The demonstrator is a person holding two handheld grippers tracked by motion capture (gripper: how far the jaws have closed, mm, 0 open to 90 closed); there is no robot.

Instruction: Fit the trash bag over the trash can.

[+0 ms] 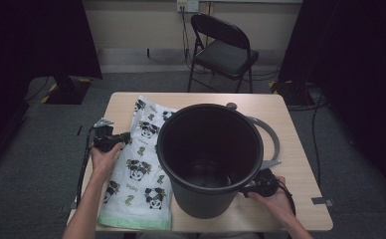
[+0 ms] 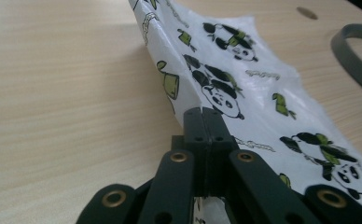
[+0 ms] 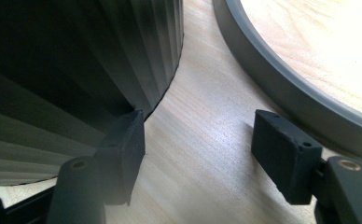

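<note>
A black ribbed bin (image 1: 210, 159) stands upright near the middle of the pale wooden table (image 1: 300, 174), its mouth open to the high view. Left of it, touching its side, lies a white plastic bag (image 1: 141, 169) printed with pandas and green bamboo, flat for most of its length, with a pale green hem at the near end. Behind and to the right of the bin a grey ring (image 1: 272, 139) lies flat on the table, partly hidden by the bin's rim.

The left hand-held gripper (image 1: 112, 139) sits at the bag's left edge, well up its length. In the left gripper view its jaws are pressed tight together on the bag's edge (image 2: 207, 88), and the film rises off the wood there in a tilted fold, while the rest of the sheet slopes back down to the table; the grey ring (image 2: 354, 56) shows at the far right.

The right hand-held gripper (image 1: 260, 185) rests low at the bin's near right side. In the right gripper view its jaws stand wide apart with only bare table between them; the left one is right at the foot of the bin's ribbed wall (image 3: 76, 70), contact unclear, and the other is just beside the grey ring (image 3: 281, 79). It holds nothing
</note>
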